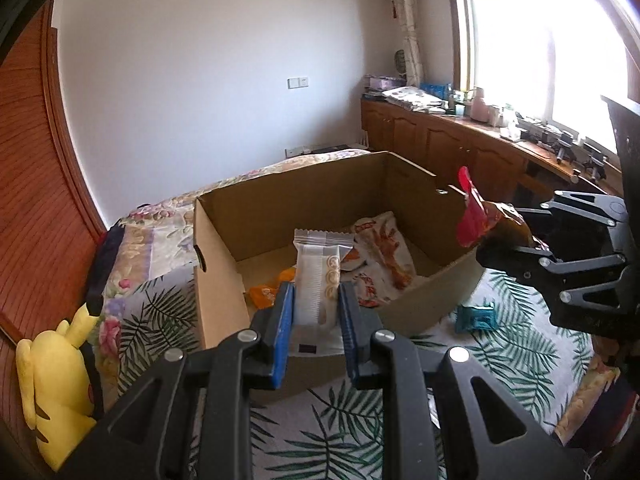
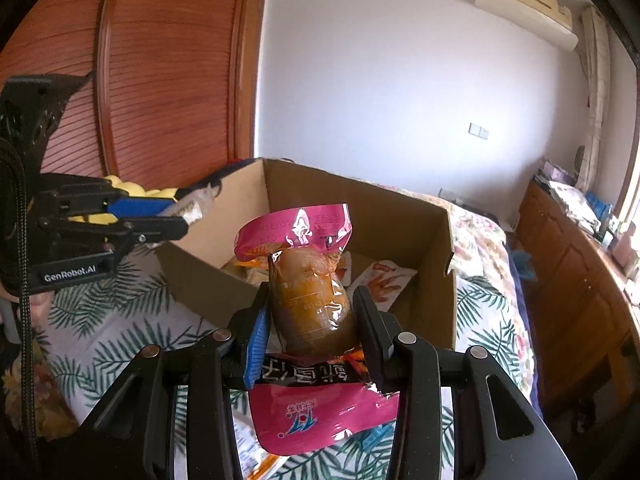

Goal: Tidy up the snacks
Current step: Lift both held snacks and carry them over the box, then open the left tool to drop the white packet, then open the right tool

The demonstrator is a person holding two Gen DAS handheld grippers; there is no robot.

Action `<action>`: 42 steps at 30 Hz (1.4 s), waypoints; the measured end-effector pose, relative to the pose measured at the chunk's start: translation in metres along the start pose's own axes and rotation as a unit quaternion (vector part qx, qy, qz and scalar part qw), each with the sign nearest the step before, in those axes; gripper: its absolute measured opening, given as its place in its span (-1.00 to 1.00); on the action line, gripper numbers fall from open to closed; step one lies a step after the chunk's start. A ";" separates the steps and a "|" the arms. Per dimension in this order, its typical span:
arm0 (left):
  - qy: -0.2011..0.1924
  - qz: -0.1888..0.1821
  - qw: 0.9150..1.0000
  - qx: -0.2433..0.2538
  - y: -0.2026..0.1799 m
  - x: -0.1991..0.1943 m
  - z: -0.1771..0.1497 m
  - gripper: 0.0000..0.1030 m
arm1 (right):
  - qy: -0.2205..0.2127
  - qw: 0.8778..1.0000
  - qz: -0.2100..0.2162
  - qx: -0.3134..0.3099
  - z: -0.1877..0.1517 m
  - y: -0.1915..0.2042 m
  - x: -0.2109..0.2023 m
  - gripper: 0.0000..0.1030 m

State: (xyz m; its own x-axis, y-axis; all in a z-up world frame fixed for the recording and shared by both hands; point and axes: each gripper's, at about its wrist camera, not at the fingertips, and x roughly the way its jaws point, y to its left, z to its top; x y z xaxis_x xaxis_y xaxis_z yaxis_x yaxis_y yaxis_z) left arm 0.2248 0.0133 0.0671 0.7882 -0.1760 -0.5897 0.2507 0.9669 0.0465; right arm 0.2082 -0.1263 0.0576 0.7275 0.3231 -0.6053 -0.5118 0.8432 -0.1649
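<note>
Snacks in both grippers: white packet (image 1: 318,280), pink pouch (image 2: 312,300).

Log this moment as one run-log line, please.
left gripper: shut on white cookie pack | right gripper: shut on pink-sealed brown snack pouch | both near open cardboard box | box: snacks already inside

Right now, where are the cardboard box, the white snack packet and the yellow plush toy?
cardboard box (image 1: 224,264), left wrist view, left wall.
white snack packet (image 1: 316,276), left wrist view, ribbed middle, between the jaws.
yellow plush toy (image 1: 56,392), left wrist view, body.
</note>
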 end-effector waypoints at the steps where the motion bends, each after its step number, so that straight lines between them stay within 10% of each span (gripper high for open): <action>1: 0.003 0.003 1.000 -0.003 0.002 0.004 0.000 -0.61 | 0.002 1.000 -0.003 0.001 0.001 -0.001 0.004 -0.22; 42: 0.011 0.024 0.999 -0.026 0.036 0.011 -0.011 -0.07 | 0.047 0.996 -0.005 0.075 0.014 -0.013 0.086 -0.15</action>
State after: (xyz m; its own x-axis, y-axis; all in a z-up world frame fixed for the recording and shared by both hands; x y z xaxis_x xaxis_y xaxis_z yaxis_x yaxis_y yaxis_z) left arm 0.2363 0.0482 0.0541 0.7855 -0.1251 -0.6060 0.1824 0.9827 0.0336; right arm 0.2841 -0.1034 0.0188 0.6825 0.2780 -0.6760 -0.4254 0.9031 -0.0581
